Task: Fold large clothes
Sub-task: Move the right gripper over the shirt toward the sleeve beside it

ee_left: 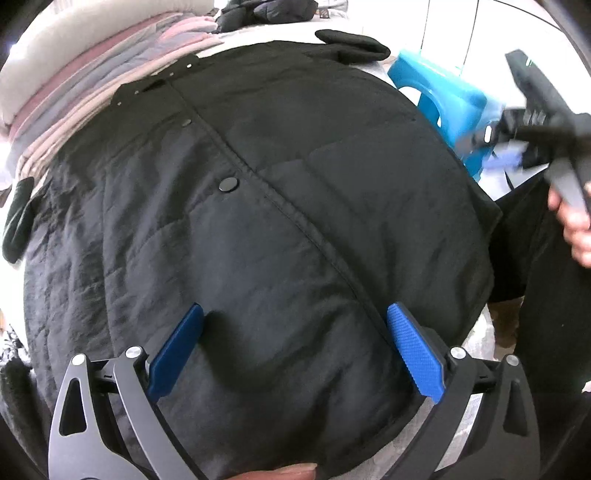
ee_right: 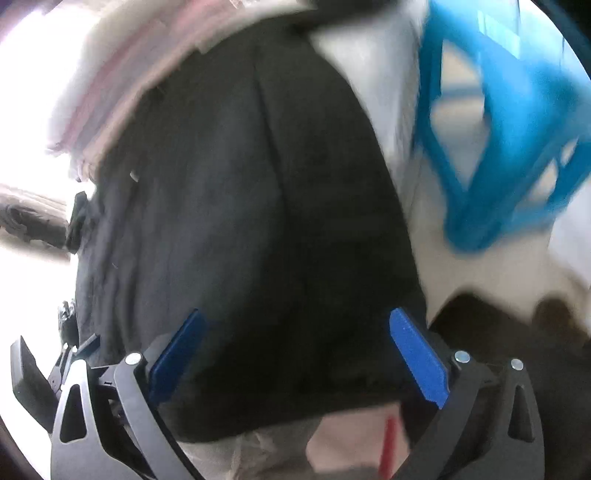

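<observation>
A: Left gripper (ee_left: 295,325) first. Both blue pads spread wide, nothing between them but open air over the black coat (ee_left: 258,206). The left pad's tip (ee_left: 194,314) looks pressed into the fabric, a small dent just beside it.

B: And the right gripper (ee_right: 297,328)?

A: Same story in its own camera: jaws wide apart, blue pads clear of each other, gripping nothing. The picture is blurred, so whether the tips touch the cloth I cannot tell. In the left view the right gripper also shows at the far right edge, smeared, with a hand (ee_left: 576,225) wrapped round its handle.

B: Where's the coat sitting?

A: Spread flat, front up, filling most of both views. A stitched placket runs diagonally across it with round black snaps, one big one (ee_left: 228,184) near the middle. A knit cuff (ee_left: 352,43) pokes out at the far end, another cuff (ee_left: 18,218) at the left edge.

B: Any writing, logo, tag?

A: Nothing readable. The snaps look plain, and the blurred view gives no lettering at all.

B: Around it?

A: Striped pink-and-grey bedding (ee_left: 92,85) bunched along the far left side, touching the coat's edge. A bright blue plastic stool (ee_left: 443,99) stands off the right side, beyond the coat. More dark clothing (ee_left: 266,13) heaped at the far end.
</observation>
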